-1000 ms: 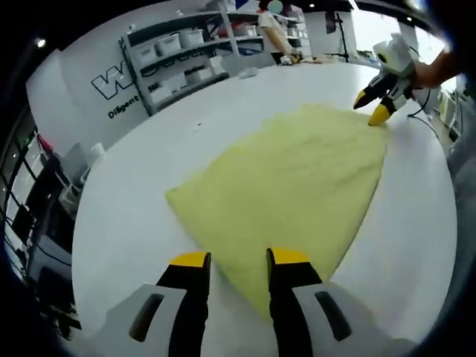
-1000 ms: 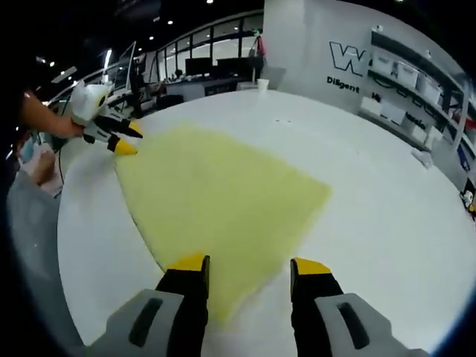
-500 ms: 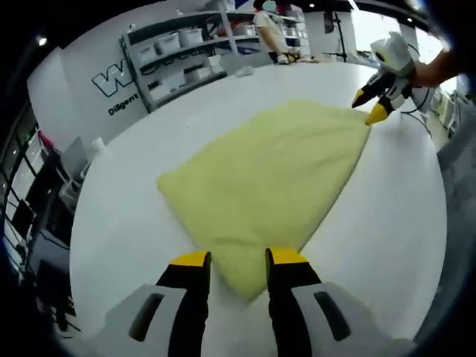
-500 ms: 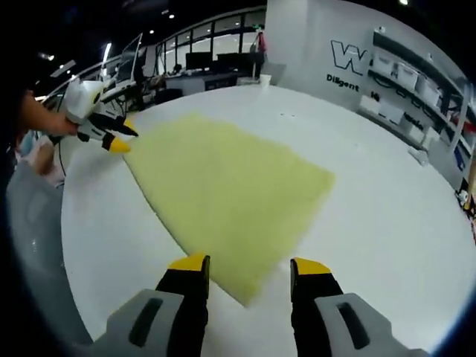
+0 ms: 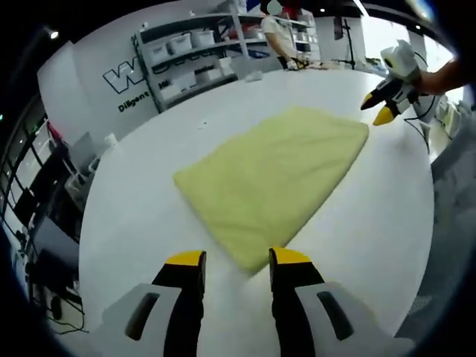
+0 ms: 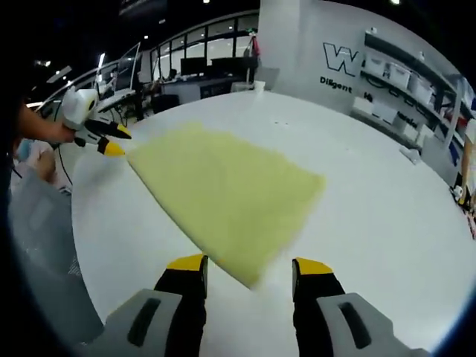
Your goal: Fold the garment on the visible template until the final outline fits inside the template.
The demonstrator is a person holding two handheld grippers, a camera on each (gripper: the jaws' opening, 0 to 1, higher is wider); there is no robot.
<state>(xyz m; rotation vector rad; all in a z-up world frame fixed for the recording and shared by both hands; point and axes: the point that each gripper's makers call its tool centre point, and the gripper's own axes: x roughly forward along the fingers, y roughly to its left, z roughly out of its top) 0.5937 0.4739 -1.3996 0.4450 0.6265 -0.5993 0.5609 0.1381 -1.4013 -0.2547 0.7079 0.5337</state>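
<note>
On white table: soft yellow rectangular garment, flat.

A broad white tabletop with a rounded edge carries the things. One pale yellow cloth lies flat on it, folded to a four-cornered shape, around the middle of the tabletop and well in from every edge. Toward the far edge, in the left gripper view, a small whitish object rests on the surface, too small to identify.
</note>
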